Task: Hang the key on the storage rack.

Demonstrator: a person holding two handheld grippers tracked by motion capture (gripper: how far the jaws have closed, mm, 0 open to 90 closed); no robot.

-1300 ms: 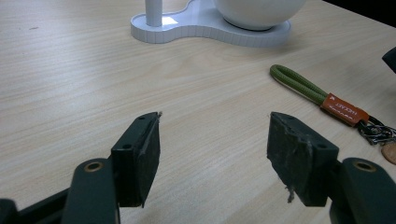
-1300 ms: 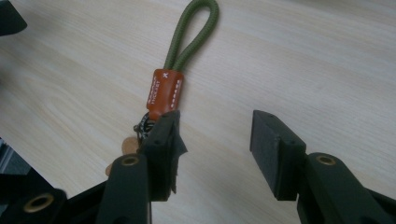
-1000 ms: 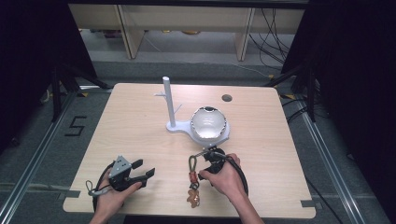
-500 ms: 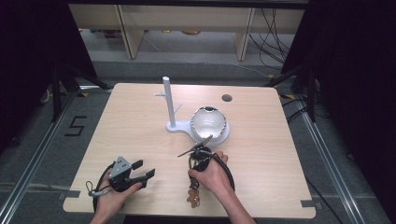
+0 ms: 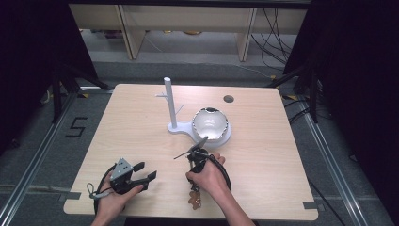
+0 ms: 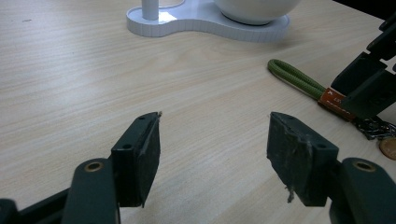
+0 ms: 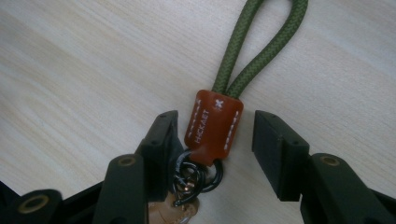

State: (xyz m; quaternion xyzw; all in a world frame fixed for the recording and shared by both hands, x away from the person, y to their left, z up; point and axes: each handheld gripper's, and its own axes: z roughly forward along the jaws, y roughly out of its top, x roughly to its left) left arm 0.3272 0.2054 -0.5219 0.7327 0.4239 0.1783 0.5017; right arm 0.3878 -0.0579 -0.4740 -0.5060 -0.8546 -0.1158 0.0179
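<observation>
While the keychain lies flat on the counter, these points hold:
Left tool point(image 6: 212, 154): near the front edge, jaws spread wide, holding nothing.
Keychain point(image 7: 214, 123): between the hands, just beside the right tool point(image 7: 215, 142); light, cord soft and limp, rings loose.
Best hold: the stiff brown leather tab, I think.
Right tool state: jaws open on both sides of the tab, not yet pinching.
White stand point(image 5: 175, 127): farther back, with bowl point(image 5: 210, 123).
</observation>
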